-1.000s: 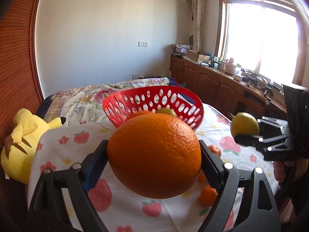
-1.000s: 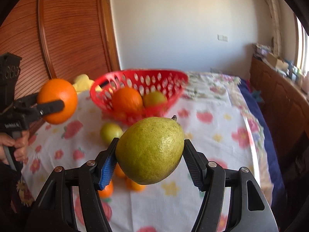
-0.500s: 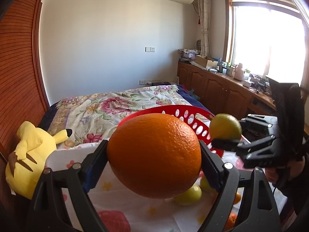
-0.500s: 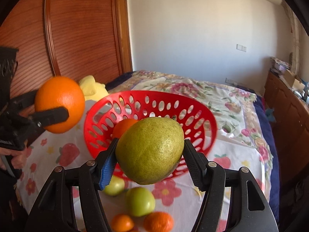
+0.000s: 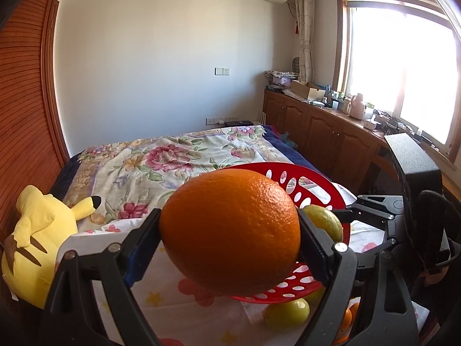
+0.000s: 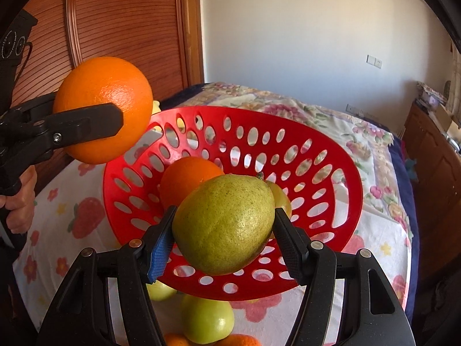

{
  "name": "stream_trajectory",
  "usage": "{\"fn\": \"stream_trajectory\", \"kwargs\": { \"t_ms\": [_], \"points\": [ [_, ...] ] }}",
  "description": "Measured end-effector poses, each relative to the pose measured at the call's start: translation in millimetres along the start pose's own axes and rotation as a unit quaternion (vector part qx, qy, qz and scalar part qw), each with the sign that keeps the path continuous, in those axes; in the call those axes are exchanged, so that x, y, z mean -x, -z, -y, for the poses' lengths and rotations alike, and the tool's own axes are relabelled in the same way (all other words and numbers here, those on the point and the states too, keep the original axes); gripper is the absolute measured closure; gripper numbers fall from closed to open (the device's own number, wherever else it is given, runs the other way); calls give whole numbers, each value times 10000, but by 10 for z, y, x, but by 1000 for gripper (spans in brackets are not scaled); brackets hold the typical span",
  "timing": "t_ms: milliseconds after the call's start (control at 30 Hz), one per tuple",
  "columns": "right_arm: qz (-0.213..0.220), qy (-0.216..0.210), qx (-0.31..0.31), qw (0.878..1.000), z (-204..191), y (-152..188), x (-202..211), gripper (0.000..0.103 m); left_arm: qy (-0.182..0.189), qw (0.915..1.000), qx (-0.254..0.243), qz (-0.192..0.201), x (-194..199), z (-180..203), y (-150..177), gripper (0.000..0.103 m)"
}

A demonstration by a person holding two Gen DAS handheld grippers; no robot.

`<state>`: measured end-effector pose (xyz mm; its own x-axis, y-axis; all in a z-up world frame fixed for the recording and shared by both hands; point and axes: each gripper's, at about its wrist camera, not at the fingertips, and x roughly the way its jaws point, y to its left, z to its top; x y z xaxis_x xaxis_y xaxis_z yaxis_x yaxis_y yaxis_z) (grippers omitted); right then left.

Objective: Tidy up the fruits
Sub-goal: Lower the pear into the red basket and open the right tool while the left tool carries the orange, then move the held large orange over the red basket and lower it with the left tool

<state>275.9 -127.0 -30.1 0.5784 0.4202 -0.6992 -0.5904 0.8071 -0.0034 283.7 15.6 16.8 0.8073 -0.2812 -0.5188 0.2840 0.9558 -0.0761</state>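
Note:
My left gripper is shut on a large orange, held in the air at the left rim of the red perforated basket. In the right wrist view the same orange hangs beside the basket. My right gripper is shut on a yellow-green pear, held over the basket's near side. Inside the basket lie an orange and a partly hidden green fruit. The pear also shows in the left wrist view.
Loose green fruits and small tangerines lie on the strawberry-print cloth in front of the basket. A yellow plush toy lies at the left. A floral bedspread lies behind; wooden cabinets stand at the right.
Both grippers have moved forward toward the basket with their fruit. The basket now fills the right wrist view, with the pear over its near side and the orange beside its left rim.

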Motion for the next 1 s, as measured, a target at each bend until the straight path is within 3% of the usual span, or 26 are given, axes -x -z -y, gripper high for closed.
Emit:
{"fn": "stream_trajectory", "kwargs": {
  "t_ms": [433, 1000],
  "points": [
    [366, 90, -191, 9991, 74, -31, 135, 35, -70, 9998, -24, -174, -221, 18, -61, 16],
    [605, 89, -335, 9976, 237, 64, 309, 32, -227, 9964, -97, -815, -740, 236, -139, 16]
  ]
}}
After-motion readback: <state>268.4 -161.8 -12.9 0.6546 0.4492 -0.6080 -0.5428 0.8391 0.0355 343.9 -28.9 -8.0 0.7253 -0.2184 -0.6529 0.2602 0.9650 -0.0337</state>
